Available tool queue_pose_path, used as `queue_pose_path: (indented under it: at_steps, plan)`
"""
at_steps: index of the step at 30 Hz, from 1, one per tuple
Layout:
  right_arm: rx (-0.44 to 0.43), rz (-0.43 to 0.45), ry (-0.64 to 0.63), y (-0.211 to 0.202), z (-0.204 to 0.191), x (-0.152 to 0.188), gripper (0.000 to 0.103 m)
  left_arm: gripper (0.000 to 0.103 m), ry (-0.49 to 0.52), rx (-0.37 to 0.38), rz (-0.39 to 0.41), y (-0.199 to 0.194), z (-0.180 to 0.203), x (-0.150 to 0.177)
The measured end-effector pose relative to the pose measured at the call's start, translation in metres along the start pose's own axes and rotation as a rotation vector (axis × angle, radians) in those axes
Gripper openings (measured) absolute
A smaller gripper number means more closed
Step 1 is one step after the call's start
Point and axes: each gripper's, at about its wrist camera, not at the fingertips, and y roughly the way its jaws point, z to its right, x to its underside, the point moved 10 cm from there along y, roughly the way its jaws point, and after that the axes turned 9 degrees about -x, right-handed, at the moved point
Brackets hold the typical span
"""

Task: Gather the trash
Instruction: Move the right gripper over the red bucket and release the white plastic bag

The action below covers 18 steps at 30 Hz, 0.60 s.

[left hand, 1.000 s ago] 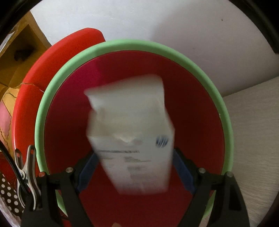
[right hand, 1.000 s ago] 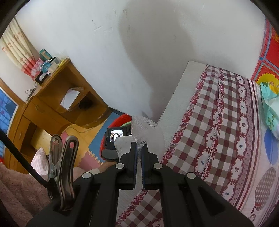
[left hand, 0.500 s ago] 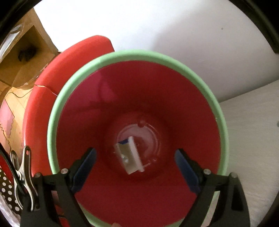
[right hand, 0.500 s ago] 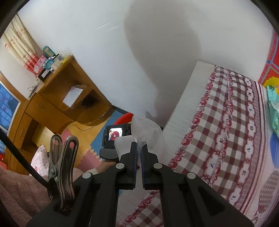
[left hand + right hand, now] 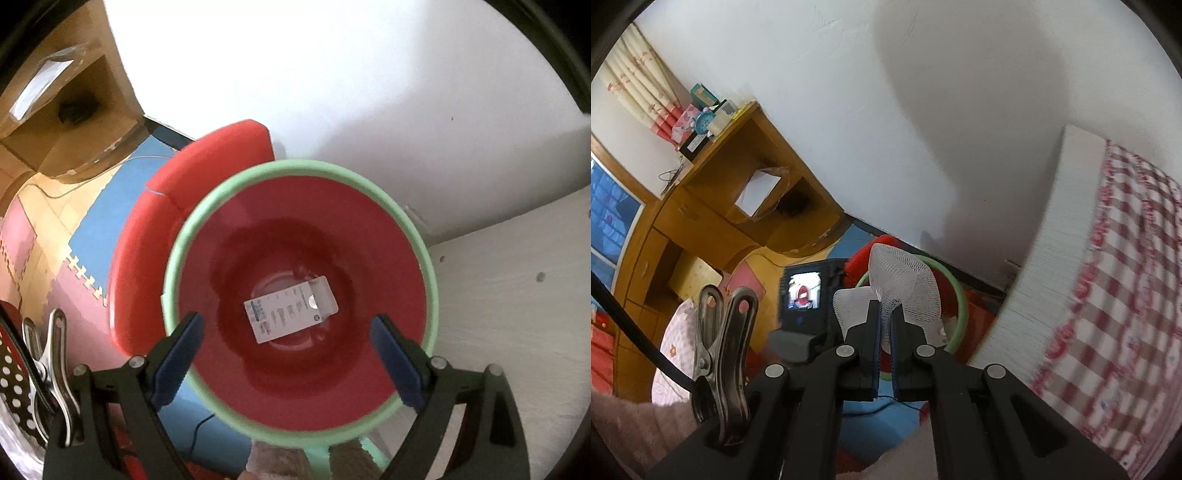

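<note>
Carton (image 5: 291, 314) now flat on bin (image 5: 428, 280) floor, left tongs (image 5: 288, 332) wide, empty; right tongs (image 5: 885, 325) pinching foam net (image 5: 905, 288).

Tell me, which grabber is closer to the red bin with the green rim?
Left. The left gripper hangs open right above the bin, looking down at the white box inside. The right gripper, shut on white foam netting, is farther back.
</note>
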Motion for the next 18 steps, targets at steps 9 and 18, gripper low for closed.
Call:
queue_pose_path:
  at_steps: [9, 18]
  plan:
    - [0.006, -0.054, -0.045, 0.038, -0.01, -0.002, 0.005, 0.094, -0.105, 0.016, 0.031, -0.052, -0.032, 0.006]
    - [0.062, -0.243, -0.002, 0.113, 0.001, 0.003, 0.005, 0.094, -0.168, 0.015, 0.046, -0.068, -0.062, 0.005]
